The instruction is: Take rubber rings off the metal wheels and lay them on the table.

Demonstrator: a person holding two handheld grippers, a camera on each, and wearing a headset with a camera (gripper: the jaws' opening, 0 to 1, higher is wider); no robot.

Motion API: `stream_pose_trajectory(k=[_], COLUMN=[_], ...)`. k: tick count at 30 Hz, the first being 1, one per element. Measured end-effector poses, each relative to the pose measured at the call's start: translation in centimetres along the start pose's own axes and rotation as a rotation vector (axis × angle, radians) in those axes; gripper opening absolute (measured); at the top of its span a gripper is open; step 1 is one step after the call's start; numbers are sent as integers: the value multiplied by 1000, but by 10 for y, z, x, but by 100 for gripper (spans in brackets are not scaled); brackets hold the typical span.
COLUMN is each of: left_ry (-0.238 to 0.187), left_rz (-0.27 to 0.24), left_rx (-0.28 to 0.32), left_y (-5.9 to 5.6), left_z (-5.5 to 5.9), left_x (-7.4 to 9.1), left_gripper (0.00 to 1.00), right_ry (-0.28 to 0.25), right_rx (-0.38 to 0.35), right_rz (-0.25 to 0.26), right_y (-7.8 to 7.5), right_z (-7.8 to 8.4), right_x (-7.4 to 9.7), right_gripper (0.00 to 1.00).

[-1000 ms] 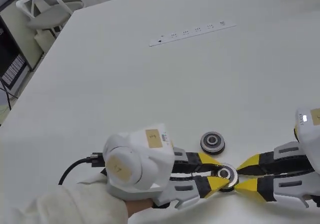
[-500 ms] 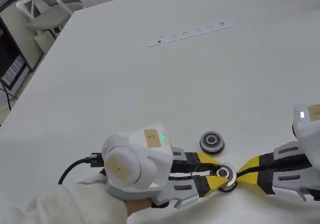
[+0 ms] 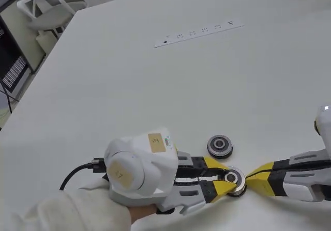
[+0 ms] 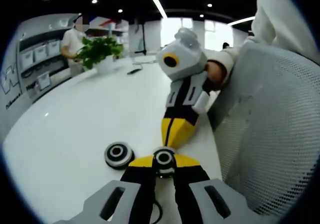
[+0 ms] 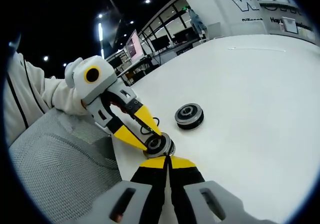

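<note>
Left tongs (image 4: 163,163) are clamping a metal wheel (image 3: 234,179) close to the desk's (image 3: 155,86) near edge, one jaw on each side. Right tongs (image 5: 169,160) are pressing shut, tips touching that wheel's rim from the opposite side. Just beside it, farther in, a second wheel (image 3: 220,145) is wearing its black rubber ring (image 3: 210,148).

On the table (image 3: 129,86), close to the person's side, one metal wheel (image 3: 233,179) sits between the jaws of the left gripper (image 3: 227,182), which reaches in from 9 o'clock. The right gripper (image 3: 250,178) touches this wheel from 3 o'clock, with its jaws together. A second wheel (image 3: 220,145) lies just beside it at 11 o'clock. A power strip (image 3: 199,33) lies far behind at 12 o'clock.
</note>
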State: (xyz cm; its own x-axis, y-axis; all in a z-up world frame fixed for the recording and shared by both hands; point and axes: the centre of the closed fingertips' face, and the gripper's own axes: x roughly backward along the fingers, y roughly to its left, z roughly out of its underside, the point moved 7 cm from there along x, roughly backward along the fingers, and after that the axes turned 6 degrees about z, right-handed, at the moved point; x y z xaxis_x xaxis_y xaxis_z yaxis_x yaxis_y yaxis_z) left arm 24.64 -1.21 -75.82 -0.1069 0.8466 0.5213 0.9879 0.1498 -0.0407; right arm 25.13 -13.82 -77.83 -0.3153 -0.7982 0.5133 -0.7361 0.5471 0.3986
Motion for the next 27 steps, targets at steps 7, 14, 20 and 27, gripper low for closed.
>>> stream_pose_trajectory(k=[7,14,20,27], left_ry=[-19,-46,-80,-98], left_rz=[1,0,3,3], left_rx=[17,25,32,32], left_y=[1,0,-1,0], left_z=[2,4,5,6], left_x=[1,1,1,1], left_gripper=[13,13,13,13], right_ry=[-19,-48,-60,-72], right_rx=[-48,-118,-147,-160], right_rz=[-8,-19,-30,-39], right_y=[1,0,0,1], right_z=[-1,-2,-3,-5], right_x=[1,4,4,4], right_gripper=[0,0,0,0])
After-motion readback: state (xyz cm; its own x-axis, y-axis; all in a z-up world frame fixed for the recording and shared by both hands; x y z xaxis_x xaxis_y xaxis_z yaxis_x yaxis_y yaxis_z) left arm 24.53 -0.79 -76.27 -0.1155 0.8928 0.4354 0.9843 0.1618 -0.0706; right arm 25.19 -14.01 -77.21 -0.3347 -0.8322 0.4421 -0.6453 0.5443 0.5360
